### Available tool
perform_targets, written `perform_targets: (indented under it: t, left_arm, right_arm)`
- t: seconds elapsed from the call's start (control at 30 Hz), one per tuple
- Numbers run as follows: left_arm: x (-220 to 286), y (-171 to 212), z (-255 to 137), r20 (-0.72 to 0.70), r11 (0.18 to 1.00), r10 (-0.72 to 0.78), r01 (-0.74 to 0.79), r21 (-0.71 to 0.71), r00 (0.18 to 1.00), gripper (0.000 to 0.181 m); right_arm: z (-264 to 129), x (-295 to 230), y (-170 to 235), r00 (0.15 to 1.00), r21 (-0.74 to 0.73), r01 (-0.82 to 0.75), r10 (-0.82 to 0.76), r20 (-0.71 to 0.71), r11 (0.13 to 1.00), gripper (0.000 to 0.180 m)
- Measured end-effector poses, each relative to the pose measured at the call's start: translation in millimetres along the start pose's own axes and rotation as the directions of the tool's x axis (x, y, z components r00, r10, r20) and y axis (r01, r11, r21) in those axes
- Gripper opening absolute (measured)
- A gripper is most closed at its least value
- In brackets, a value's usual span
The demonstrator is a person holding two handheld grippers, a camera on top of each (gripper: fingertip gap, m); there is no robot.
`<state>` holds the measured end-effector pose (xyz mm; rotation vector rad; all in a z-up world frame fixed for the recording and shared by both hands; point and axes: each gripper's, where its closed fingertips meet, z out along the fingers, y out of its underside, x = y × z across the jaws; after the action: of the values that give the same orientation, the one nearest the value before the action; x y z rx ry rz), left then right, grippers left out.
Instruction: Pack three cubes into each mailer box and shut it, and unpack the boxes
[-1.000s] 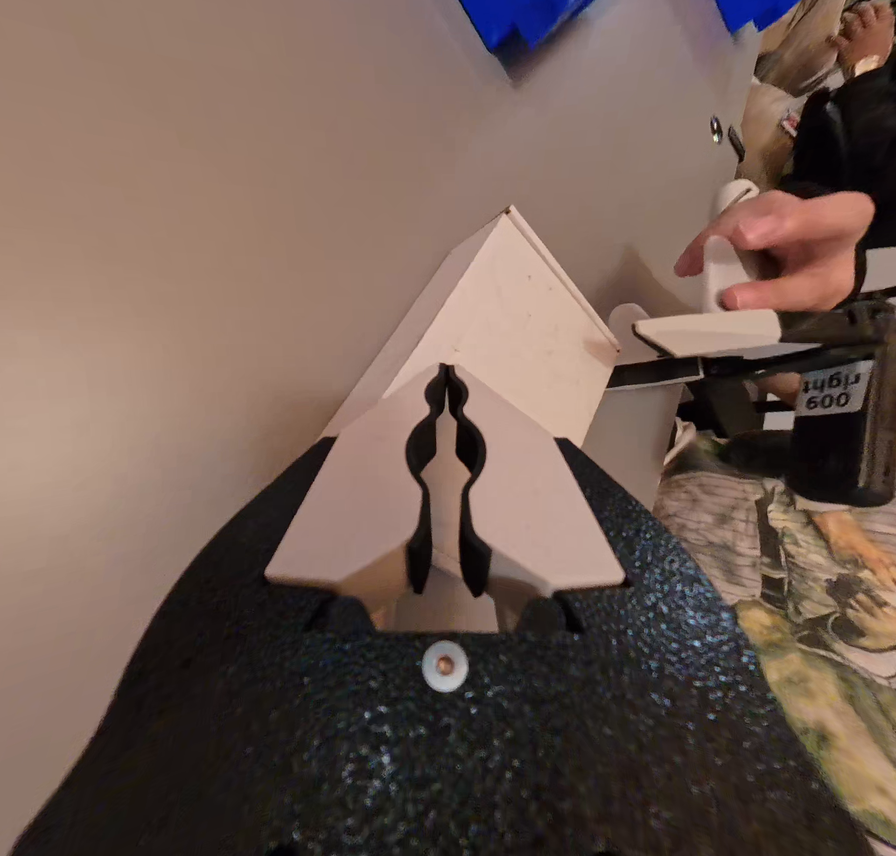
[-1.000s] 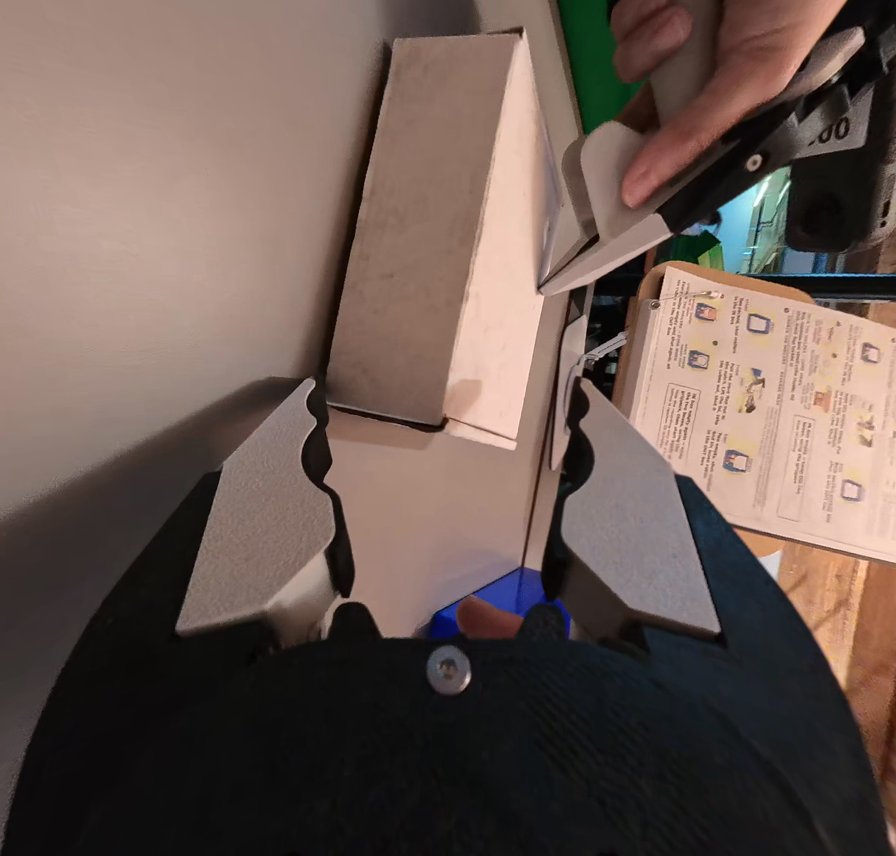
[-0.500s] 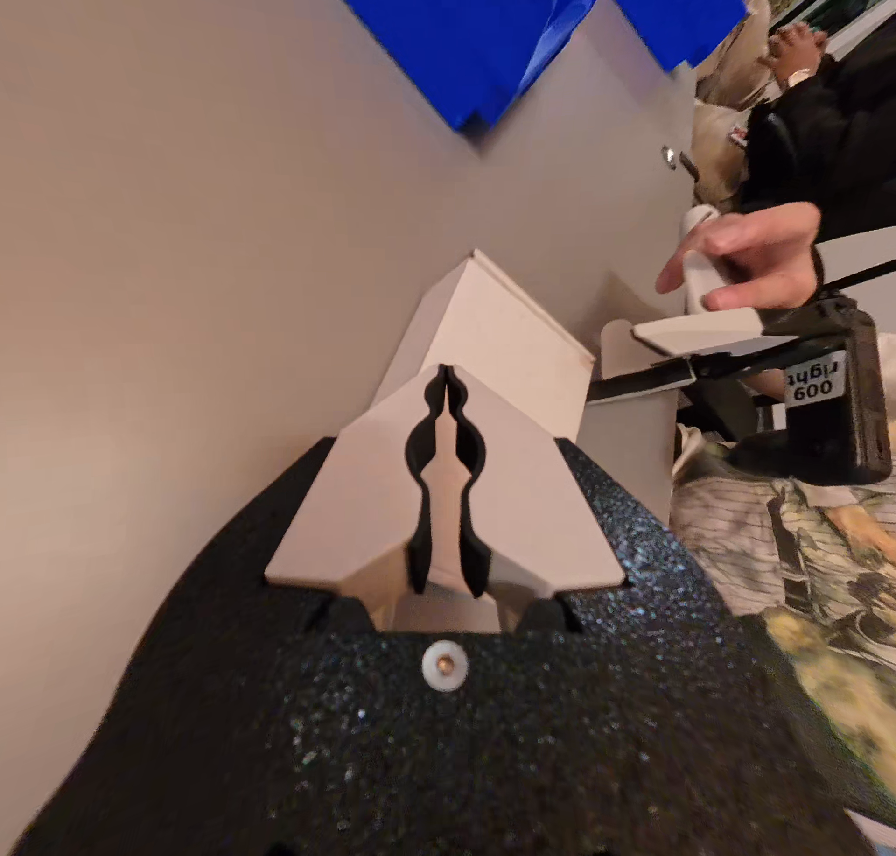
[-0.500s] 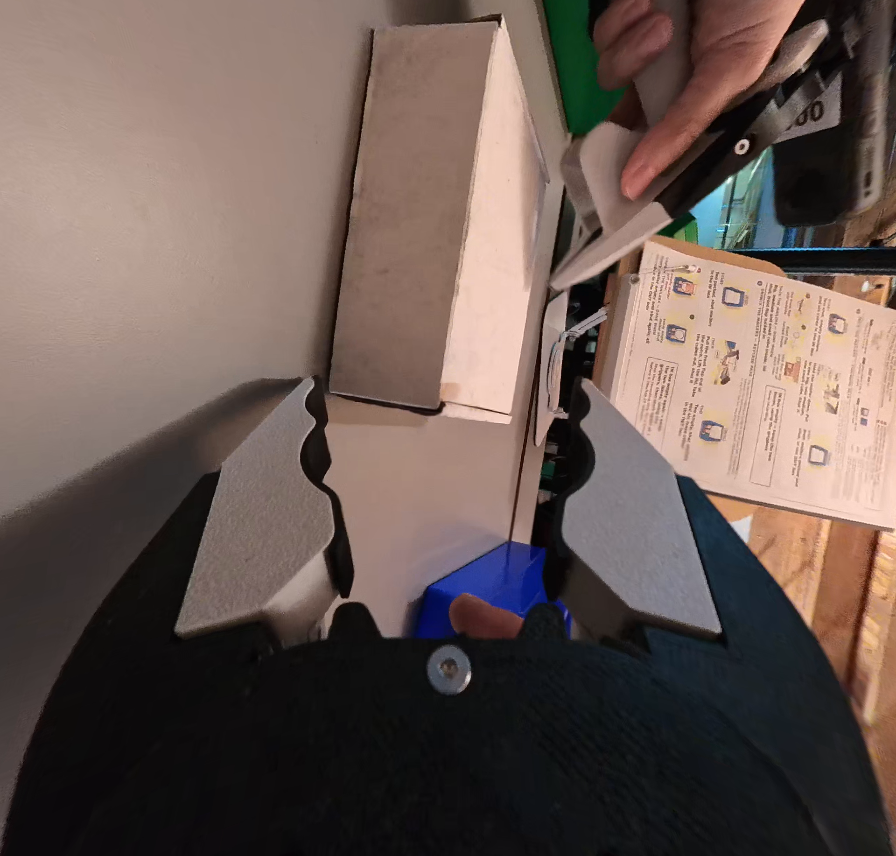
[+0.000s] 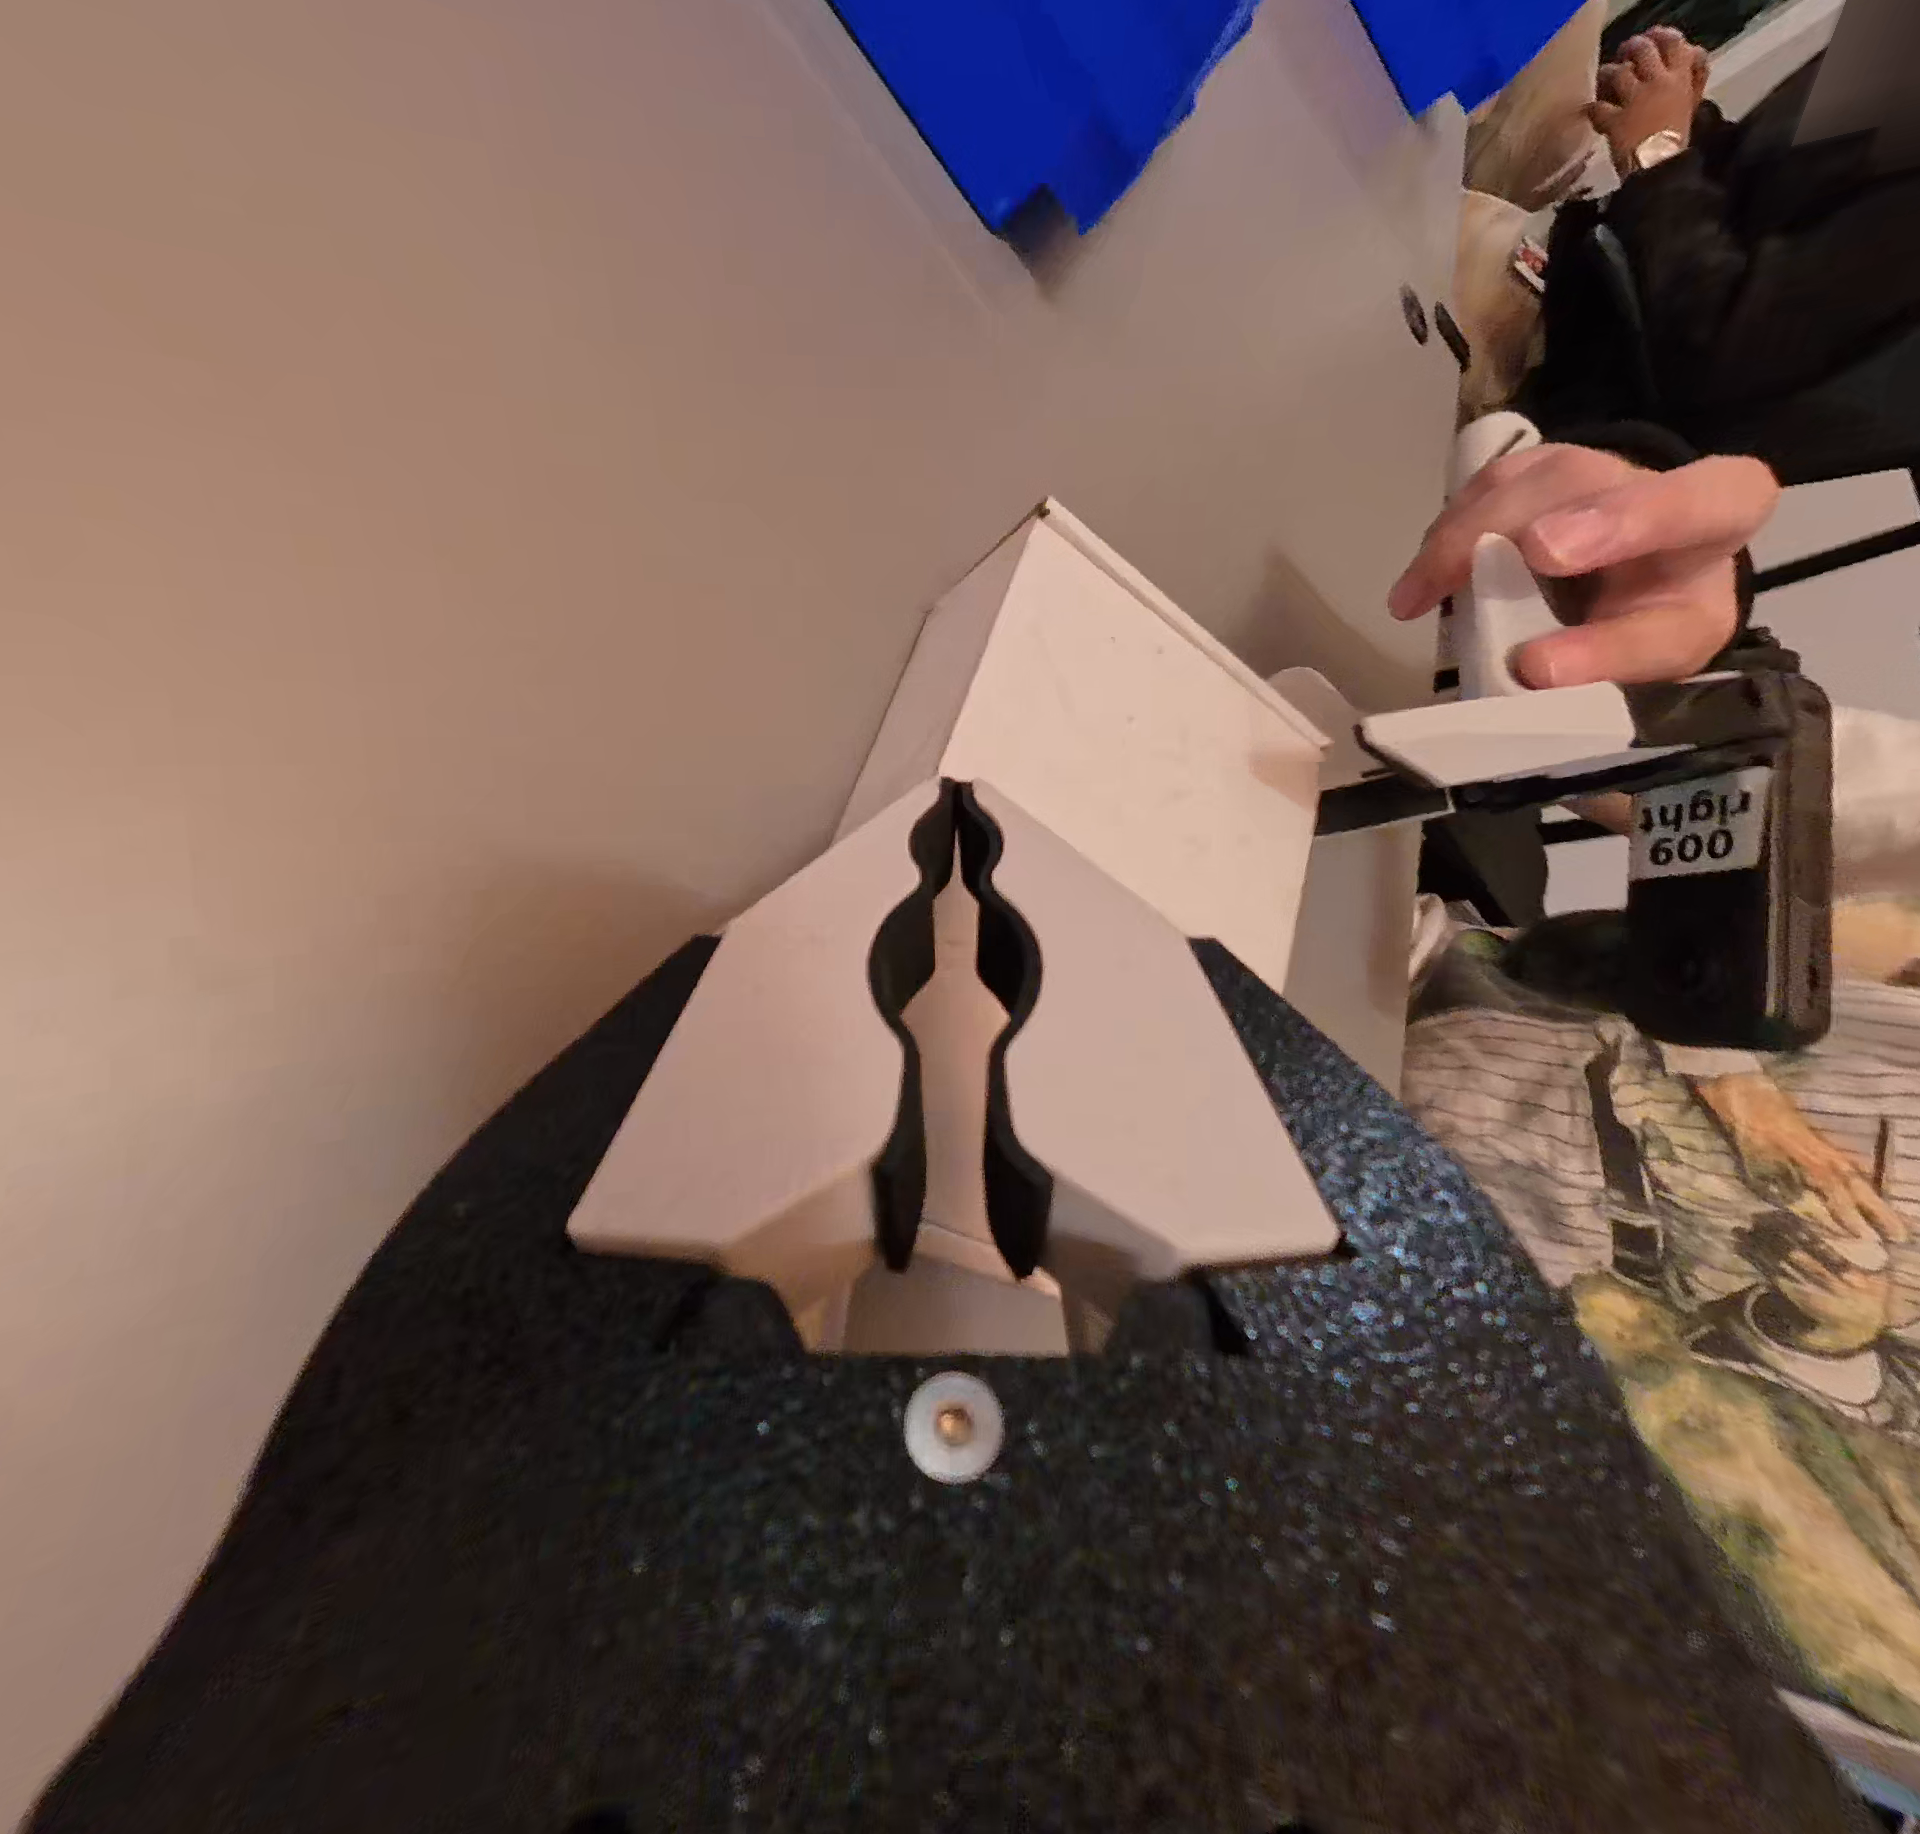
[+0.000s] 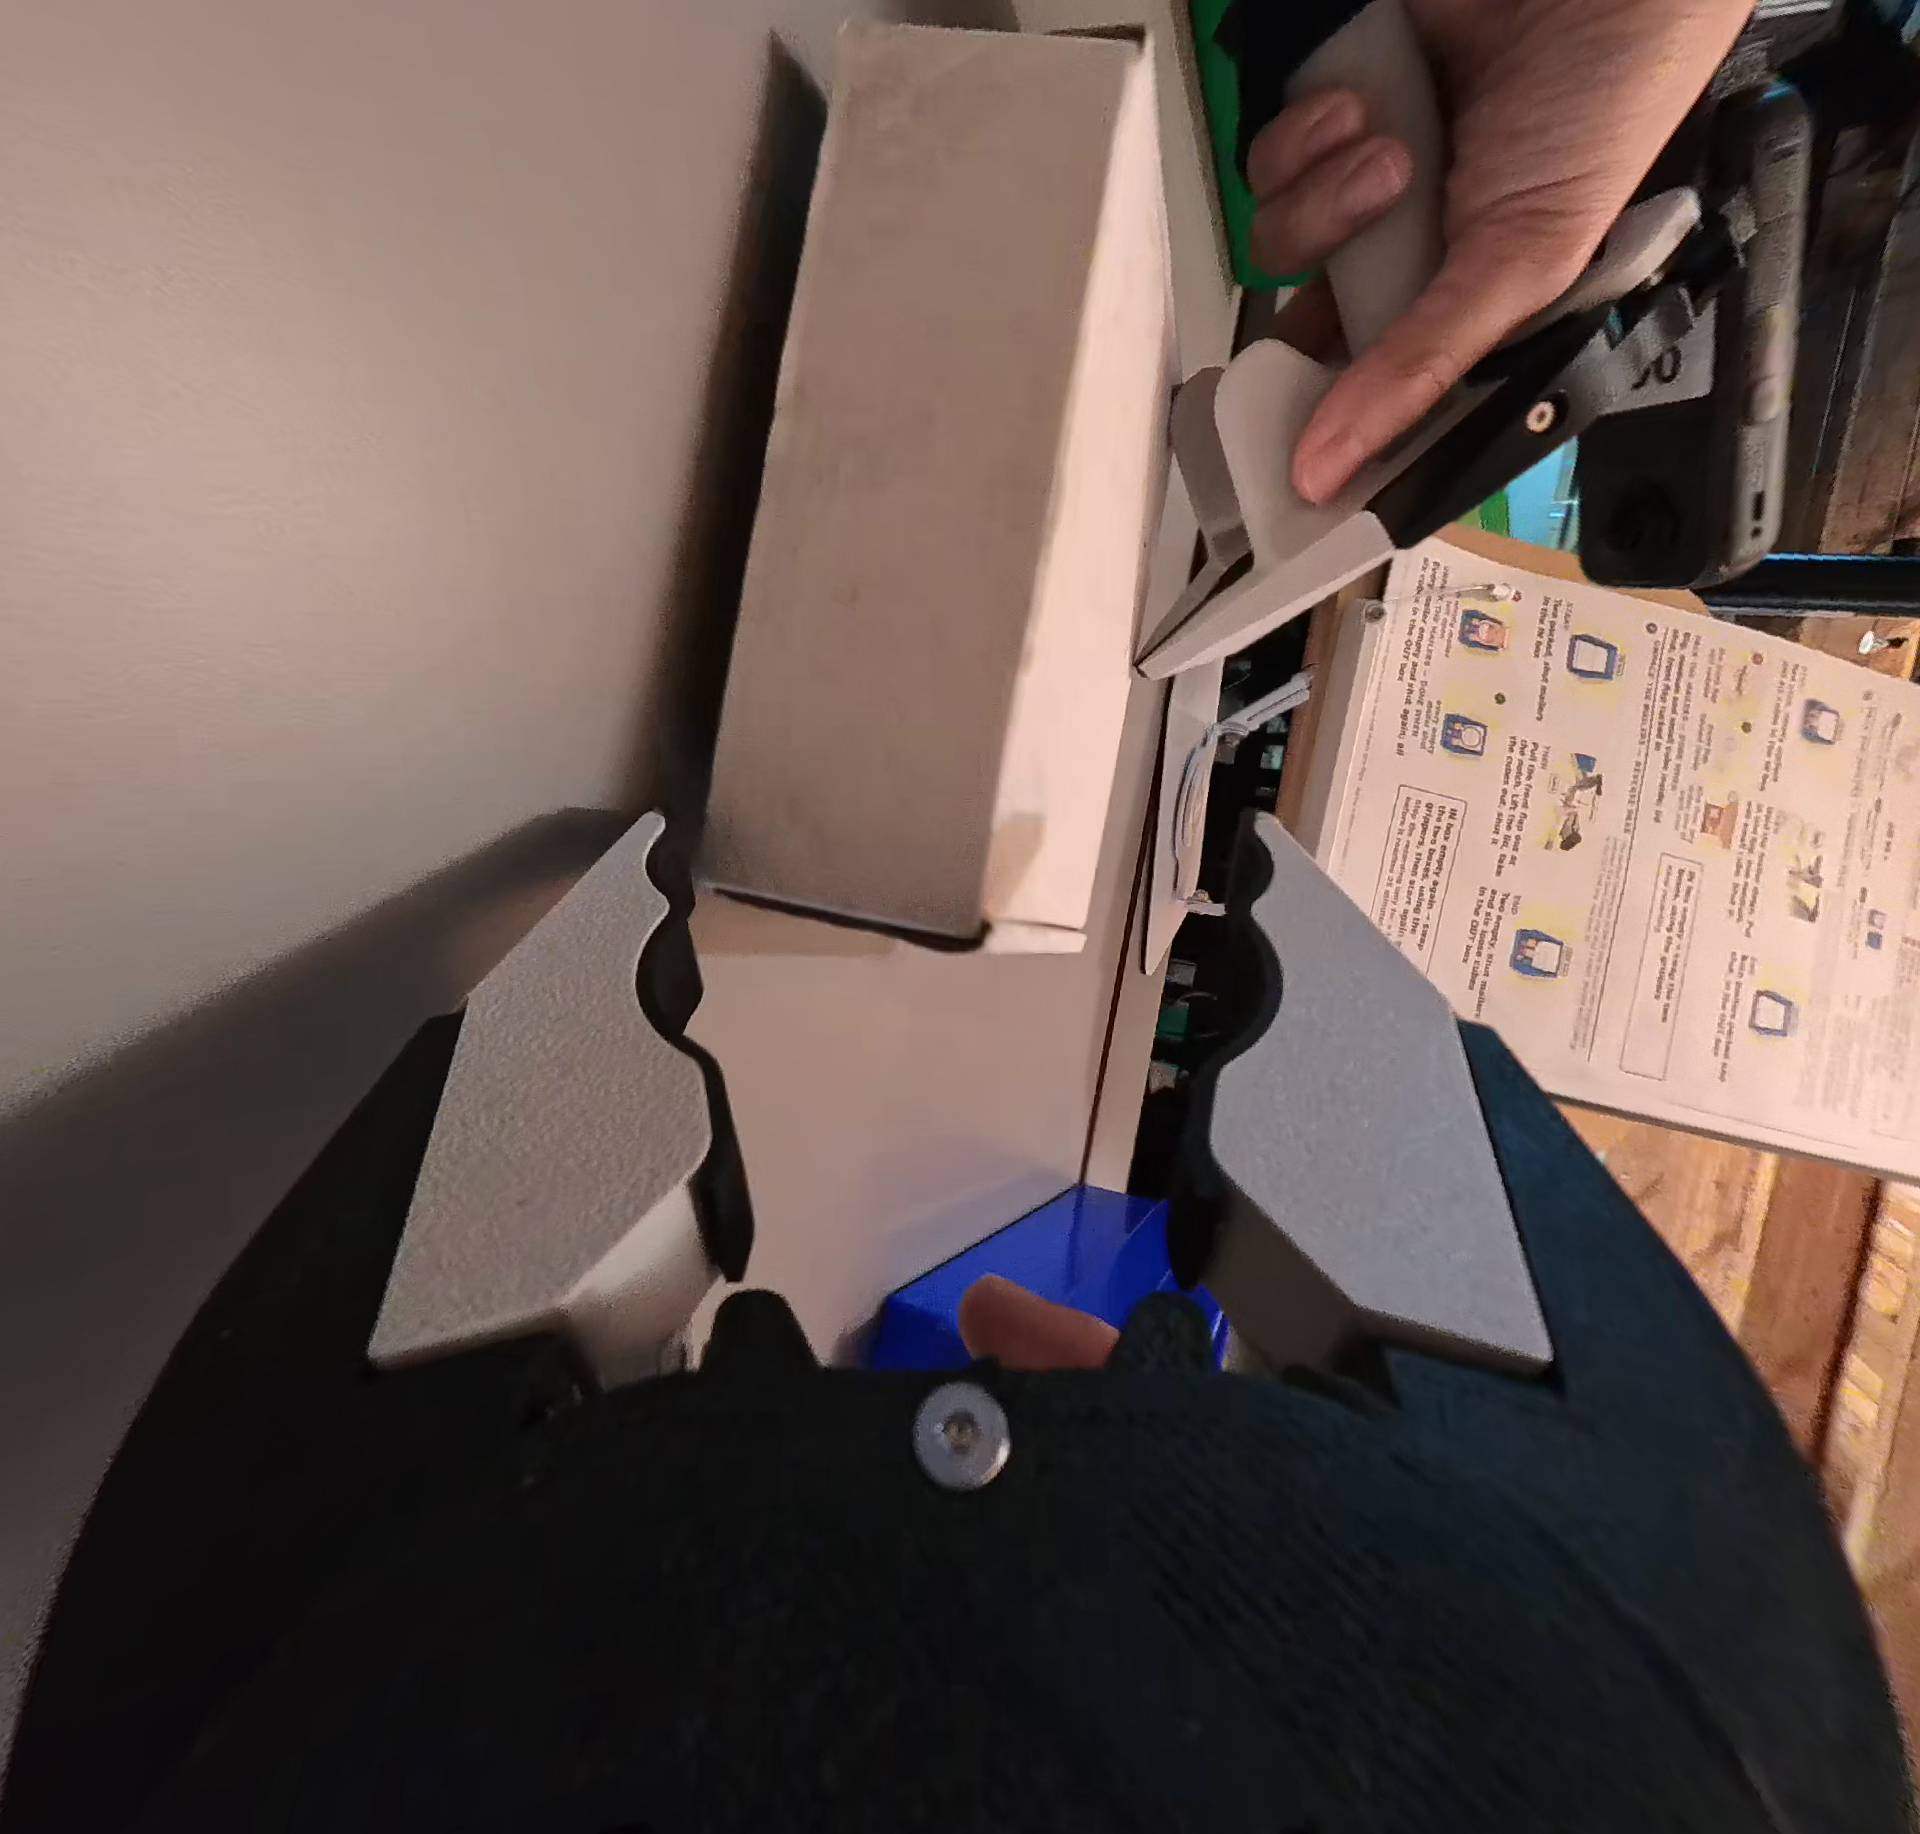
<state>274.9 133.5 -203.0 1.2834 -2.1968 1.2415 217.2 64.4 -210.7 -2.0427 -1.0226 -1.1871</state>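
The left claw (image 5: 956, 818) was clenched at centre frame against the white mailer box (image 5: 1112, 735); the right claw (image 6: 961, 911) stood released around it.

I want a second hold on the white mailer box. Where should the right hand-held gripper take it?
Probably the flat cardboard panel jutting from the mailer box toward the right hand-held gripper: it is thin and lies between the open jaws, so come edge-on, straight ahead. The left hand-held gripper pinches the far edge.
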Motion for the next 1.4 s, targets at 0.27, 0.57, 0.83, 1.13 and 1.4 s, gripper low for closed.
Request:
perform_targets:
  t: [0.27, 0.57, 0.83, 1.13, 1.4]
  left_arm:
    - [-8.2, -5.8, -0.8, 0.043, 1.000, 0.009, -0.009, -0.002, 0.999, 0.000]
    - [65.2, -29.0, -94.0, 0.359, 0.670, 0.464, -0.586, 0.455, 0.810, 0.058]
    - [37.9, 66.4, -58.7, 0.675, 0.470, 0.646, -0.883, 0.015, 0.355, 0.115]
    - [19.0, 18.0, 11.8, 0.689, 0.261, 0.719, -0.955, -0.142, 0.095, 0.107]
    - [13.9, 1.4, 24.2, 0.672, 0.365, 0.711, -0.925, -0.103, 0.206, 0.072]
  right_arm:
    - [19.0, 8.4, 12.4, 0.996, -0.049, 0.083, -0.084, -0.016, 0.995, 0.082]
    - [6.1, 6.4, 13.5, 0.981, 0.083, -0.176, 0.168, 0.095, 0.981, 0.066]
    - [-11.9, 13.5, 31.8, 0.916, 0.187, -0.317, 0.249, 0.316, 0.930, 0.065]
    - [-12.0, 17.6, 36.5, 0.885, 0.187, -0.342, 0.249, 0.394, 0.921, 0.066]
    - [-25.8, 49.3, 55.9, 0.982, -0.010, -0.169, 0.170, 0.084, 0.986, 0.085]
